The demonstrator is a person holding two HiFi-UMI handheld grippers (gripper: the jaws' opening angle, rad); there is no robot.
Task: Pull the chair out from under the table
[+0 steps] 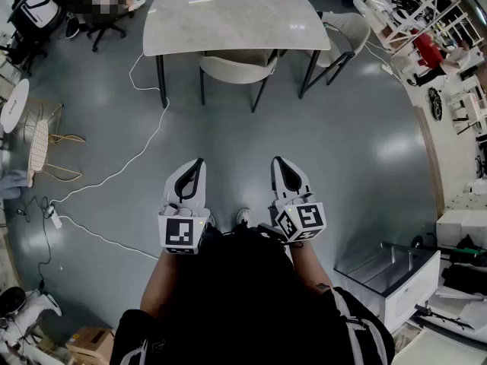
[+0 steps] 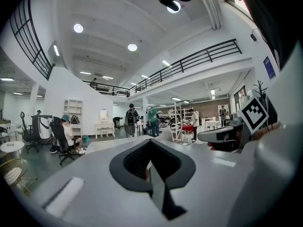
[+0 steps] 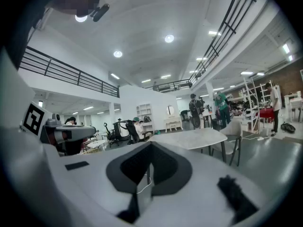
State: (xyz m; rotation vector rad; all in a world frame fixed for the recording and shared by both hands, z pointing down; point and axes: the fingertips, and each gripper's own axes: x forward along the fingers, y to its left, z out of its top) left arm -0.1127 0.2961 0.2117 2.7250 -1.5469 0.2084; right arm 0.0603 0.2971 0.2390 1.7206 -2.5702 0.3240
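Note:
A pale marble-topped table [image 1: 236,17] on black legs stands at the far side of the grey floor. A beige chair [image 1: 237,68] is tucked under its near edge, with only the curved back and legs showing. A second beige chair [image 1: 346,33] sits at the table's right end. My left gripper [image 1: 200,161] and right gripper [image 1: 276,160] are held side by side in front of me, well short of the chair and pointing toward it. Both are shut with nothing between the jaws. In the right gripper view the table [image 3: 191,138] lies ahead beyond the closed jaws.
A white cable [image 1: 114,173] snakes across the floor from the table's left leg to a power strip [image 1: 53,217]. A wire chair [image 1: 42,149] stands at the left, a seated person on an office chair [image 1: 103,10] at the upper left, and a white cabinet [image 1: 388,280] at the lower right.

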